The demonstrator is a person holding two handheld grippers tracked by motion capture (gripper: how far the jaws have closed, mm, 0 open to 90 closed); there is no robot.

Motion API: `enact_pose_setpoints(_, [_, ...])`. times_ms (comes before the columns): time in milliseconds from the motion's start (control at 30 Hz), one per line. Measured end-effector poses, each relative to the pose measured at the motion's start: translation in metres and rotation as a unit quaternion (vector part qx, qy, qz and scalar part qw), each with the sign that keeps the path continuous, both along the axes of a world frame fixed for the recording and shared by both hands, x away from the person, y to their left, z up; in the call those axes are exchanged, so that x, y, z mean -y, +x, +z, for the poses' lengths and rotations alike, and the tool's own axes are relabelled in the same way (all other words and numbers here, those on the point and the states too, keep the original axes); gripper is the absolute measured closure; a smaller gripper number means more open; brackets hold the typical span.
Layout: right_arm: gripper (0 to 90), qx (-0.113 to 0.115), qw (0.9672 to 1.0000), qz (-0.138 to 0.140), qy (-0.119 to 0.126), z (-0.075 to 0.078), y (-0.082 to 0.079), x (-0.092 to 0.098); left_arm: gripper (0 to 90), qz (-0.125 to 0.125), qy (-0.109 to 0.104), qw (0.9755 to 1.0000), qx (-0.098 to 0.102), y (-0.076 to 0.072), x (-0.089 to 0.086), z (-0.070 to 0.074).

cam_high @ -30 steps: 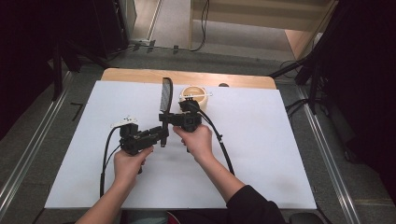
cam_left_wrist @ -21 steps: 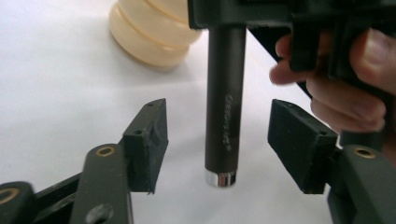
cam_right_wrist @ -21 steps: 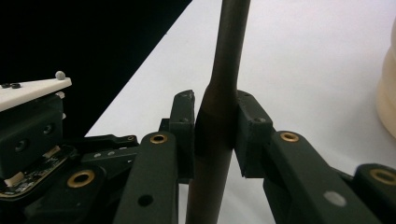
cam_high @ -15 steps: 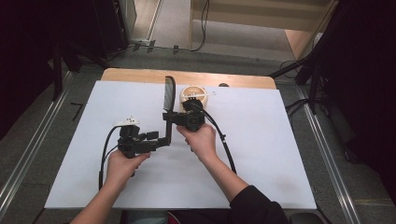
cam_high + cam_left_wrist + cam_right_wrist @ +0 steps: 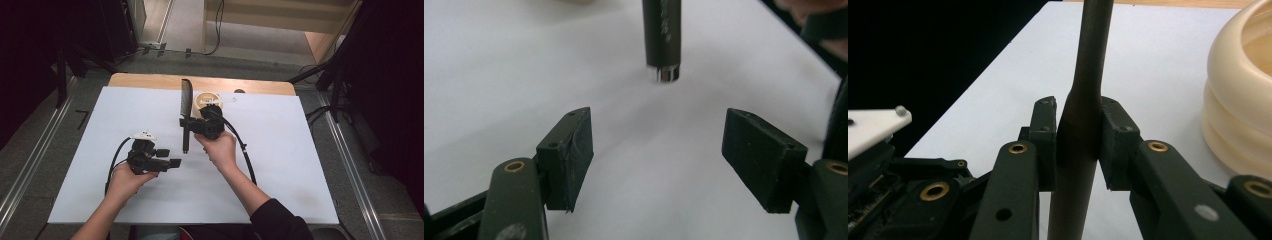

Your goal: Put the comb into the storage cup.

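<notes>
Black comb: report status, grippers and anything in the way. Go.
Right gripper shut on the black comb. Left gripper open, jaws just widened, nothing between them. Cream cup close behind the comb.

Desk under white sheet, cream bowl at far edge.
Bowl sat near the back middle of the sheet, ribbed cream wall, something white lying across its rim. Bare wood strip of desk showed beyond the sheet. Grey floor and dark cables around the desk.
</notes>
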State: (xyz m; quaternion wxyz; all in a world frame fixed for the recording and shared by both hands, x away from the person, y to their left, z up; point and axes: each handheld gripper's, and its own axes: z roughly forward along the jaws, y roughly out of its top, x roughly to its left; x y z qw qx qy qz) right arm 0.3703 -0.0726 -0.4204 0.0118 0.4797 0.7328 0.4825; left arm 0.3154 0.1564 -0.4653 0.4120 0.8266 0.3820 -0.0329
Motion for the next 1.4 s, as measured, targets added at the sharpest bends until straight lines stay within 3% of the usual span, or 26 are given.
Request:
enact_pose_setpoints(67, [70.0,0.003,1.0,-0.002,0.004,0.0,0.0,0.002,29.6,-0.007,0.015,0.9999,0.002,-0.001,0.0,-0.001])
enact_pose_setpoints(233, [70.0,0.007,1.0,-0.006,0.0,-0.002,-0.001,0.006,29.6,-0.021,0.024,0.9994,0.009,-0.004,-0.003,-0.003])
enact_pose_setpoints(433, [70.1,0.018,0.9998,-0.012,-0.004,-0.002,-0.003,0.01,29.6,-0.028,0.052,0.9981,0.017,-0.007,-0.008,-0.005])
enact_pose_setpoints(1067, [70.0,0.067,0.9968,-0.036,-0.024,0.003,-0.003,0.022,29.7,-0.027,0.078,0.9964,0.019,-0.017,-0.024,-0.007])
enact_pose_setpoints(1400, [70.0,0.068,0.9964,-0.046,-0.018,0.007,0.002,0.027,29.7,-0.023,0.08,0.9964,0.017,-0.019,-0.028,-0.007])
